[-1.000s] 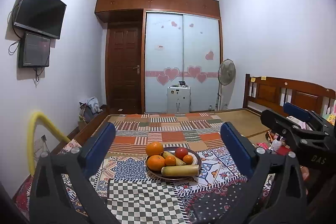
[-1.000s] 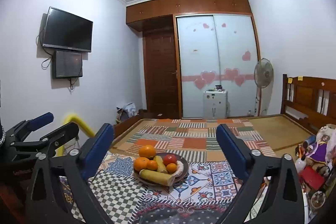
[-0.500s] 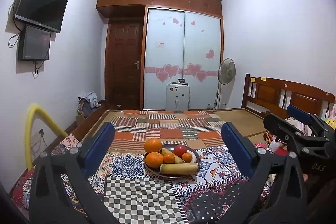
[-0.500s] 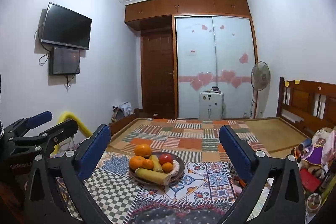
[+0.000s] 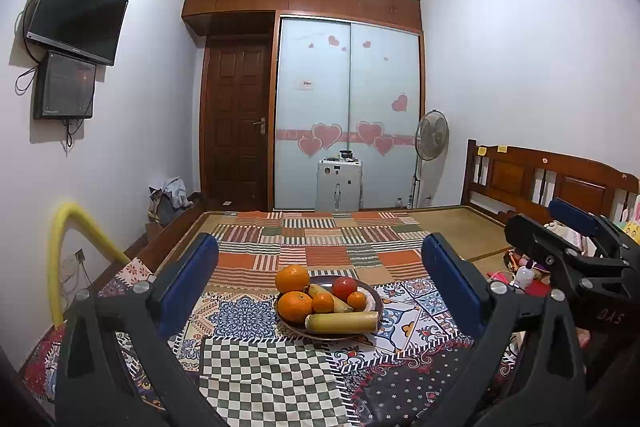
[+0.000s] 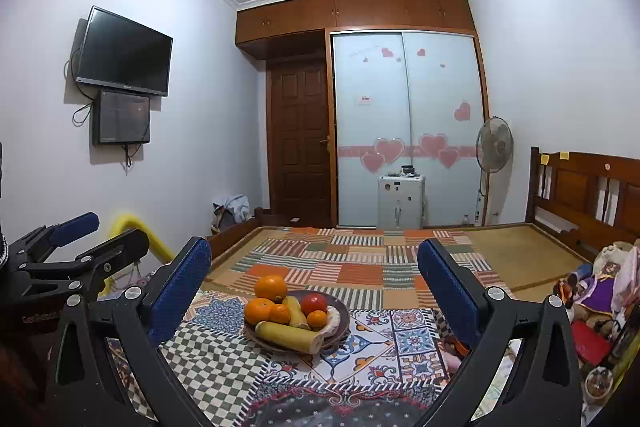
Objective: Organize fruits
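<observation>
Patchwork quilt (image 5: pixel 320 251) surrounds fruit plate (image 5: pixel 374 297).

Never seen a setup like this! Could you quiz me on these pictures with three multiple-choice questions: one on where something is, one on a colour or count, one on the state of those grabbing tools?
1. Where does the plate of fruit sit?
A. on the patchwork cloth on the bed
B. on the floor by the door
C. on the white cabinet

2. How many red fruits are on the plate?
A. none
B. one
C. three

3. How do the fingers of the left gripper and right gripper stand?
A. both shut on fruit
B. one open, one shut
C. both open, holding nothing

Answers: 1 A, the patchwork cloth lies all around the plate. 2 B, only the red fruit among the oranges and yellow pieces. 3 C, each pair of blue fingers is spread wide with the plate farther off.
</observation>
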The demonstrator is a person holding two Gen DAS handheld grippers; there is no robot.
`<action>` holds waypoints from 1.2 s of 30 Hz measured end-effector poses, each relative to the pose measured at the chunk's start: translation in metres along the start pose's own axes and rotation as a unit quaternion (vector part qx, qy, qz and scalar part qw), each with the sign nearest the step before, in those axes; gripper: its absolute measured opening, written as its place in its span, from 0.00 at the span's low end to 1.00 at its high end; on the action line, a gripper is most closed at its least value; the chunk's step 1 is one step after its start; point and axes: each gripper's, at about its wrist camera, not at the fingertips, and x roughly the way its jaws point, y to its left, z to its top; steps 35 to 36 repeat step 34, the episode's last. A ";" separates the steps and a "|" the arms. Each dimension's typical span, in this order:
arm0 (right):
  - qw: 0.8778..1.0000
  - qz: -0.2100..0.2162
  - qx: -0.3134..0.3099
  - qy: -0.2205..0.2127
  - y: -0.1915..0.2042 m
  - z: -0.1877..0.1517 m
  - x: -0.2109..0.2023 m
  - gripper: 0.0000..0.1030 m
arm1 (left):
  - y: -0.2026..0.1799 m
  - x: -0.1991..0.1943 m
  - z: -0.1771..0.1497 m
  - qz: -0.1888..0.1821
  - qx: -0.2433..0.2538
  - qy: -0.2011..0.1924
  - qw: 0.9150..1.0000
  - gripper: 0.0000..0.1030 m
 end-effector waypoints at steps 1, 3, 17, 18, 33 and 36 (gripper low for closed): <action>1.000 0.000 0.000 0.000 0.000 0.000 0.000 1.00 | 0.000 0.000 0.000 0.000 0.001 0.000 1.000 1.00; 1.000 0.001 0.001 0.000 -0.001 0.001 -0.001 1.00 | -0.001 0.001 -0.001 0.000 0.001 -0.001 1.000 1.00; 1.000 0.000 0.003 0.001 0.000 0.003 0.002 1.00 | 0.001 0.004 -0.001 -0.001 0.004 0.001 1.000 1.00; 1.000 0.000 0.003 0.001 0.000 0.002 0.002 1.00 | 0.000 0.004 -0.001 -0.001 0.005 0.001 1.000 1.00; 1.000 0.001 0.004 0.004 0.000 0.002 0.006 1.00 | 0.001 0.007 -0.002 -0.007 0.005 0.007 1.000 1.00; 1.000 0.001 0.004 0.005 0.000 0.002 0.007 1.00 | 0.001 0.008 -0.002 -0.006 0.004 0.008 1.000 1.00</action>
